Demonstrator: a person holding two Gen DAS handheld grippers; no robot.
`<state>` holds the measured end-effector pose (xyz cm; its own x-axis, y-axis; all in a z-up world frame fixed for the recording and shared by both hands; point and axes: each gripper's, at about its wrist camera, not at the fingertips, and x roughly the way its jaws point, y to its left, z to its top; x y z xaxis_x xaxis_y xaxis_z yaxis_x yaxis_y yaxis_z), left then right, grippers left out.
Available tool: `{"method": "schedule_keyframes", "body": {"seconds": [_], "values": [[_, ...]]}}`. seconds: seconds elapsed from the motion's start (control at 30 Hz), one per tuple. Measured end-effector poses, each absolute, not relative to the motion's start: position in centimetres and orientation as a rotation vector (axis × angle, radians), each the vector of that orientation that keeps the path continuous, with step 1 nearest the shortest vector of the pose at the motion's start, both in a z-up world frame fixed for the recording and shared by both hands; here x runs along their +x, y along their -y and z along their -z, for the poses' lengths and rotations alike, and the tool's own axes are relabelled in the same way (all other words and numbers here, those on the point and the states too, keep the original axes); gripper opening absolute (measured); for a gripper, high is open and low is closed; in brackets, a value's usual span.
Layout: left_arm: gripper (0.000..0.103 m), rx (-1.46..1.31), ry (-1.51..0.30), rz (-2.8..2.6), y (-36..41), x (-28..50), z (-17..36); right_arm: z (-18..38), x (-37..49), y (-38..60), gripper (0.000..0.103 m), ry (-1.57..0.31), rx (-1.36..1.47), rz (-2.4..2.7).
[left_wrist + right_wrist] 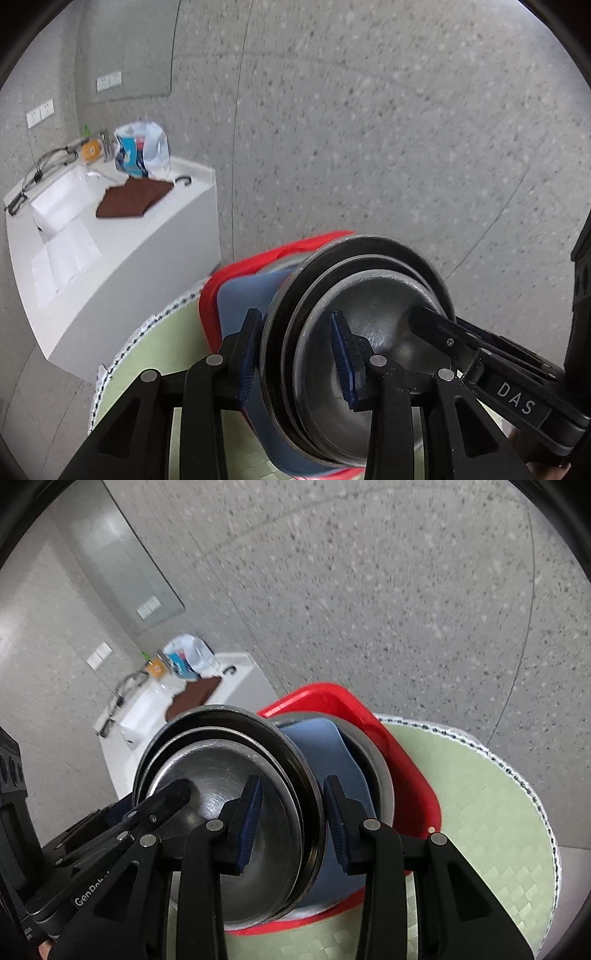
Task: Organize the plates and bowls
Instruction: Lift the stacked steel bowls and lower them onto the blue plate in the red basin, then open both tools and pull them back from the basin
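Note:
A nested stack of steel bowls [369, 306] [218, 771] is held tilted on edge above a blue plate [243, 295] [325, 746] lying in a red tray [218, 291] [399, 760]. My left gripper [295, 354] straddles the stack's rim, one pad [341, 347] inside the bowl, the other outside. My right gripper [291, 819] clamps the opposite rim the same way. Each gripper's fingers show in the other's view. Whether the pads press the metal is hard to tell, but the stack hangs between them.
The tray sits on a round table with a green checked cloth [480, 812] [147, 354] edged in white lace. A white counter [122, 251] [122, 746] with a brown cloth [133, 197], a sink tap and a plastic bag [142, 149] stands to the left. Grey speckled floor [369, 129] surrounds.

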<state>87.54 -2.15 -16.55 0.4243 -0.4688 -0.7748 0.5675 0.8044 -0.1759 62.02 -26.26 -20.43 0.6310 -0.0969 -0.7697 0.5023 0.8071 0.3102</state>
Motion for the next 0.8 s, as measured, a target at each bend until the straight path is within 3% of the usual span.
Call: {"method": "schedule_keyframes", "body": {"seconds": [0.23,0.3,0.37,0.47,0.53,0.57,0.6,0.63,0.8], "values": [[0.033,0.148,-0.977,0.661,4.3,90.6,18.9,23.1,63.6,26.1,0.035,-0.884,0.505,0.403],[0.036,0.144,-0.986,0.677,4.8,91.0,19.4,23.7,63.8,26.2,0.038,-0.907,0.488,0.428],[0.046,0.126,-0.986,0.707,4.5,90.9,19.5,24.1,63.9,26.3,0.039,-0.915,0.479,0.449],[0.049,0.121,-0.977,0.707,4.2,90.8,19.4,24.1,63.8,26.2,0.040,-0.898,0.468,0.455],[0.054,0.084,-0.989,0.703,3.2,90.7,19.1,23.8,63.6,26.2,0.051,-0.886,0.457,0.464],[0.060,0.054,-0.990,0.710,2.6,90.7,18.9,23.6,63.5,26.1,0.066,-0.882,0.446,0.477],[0.066,0.029,-0.977,0.710,1.8,90.6,18.4,23.4,63.2,26.1,0.074,-0.872,0.442,0.487],[0.073,0.024,-0.964,0.706,1.4,90.4,18.1,23.1,62.8,26.1,0.075,-0.855,0.447,0.491],[0.075,0.021,-0.902,0.665,-2.0,87.7,16.0,20.8,60.8,24.8,0.079,-0.823,0.404,0.478]]}}
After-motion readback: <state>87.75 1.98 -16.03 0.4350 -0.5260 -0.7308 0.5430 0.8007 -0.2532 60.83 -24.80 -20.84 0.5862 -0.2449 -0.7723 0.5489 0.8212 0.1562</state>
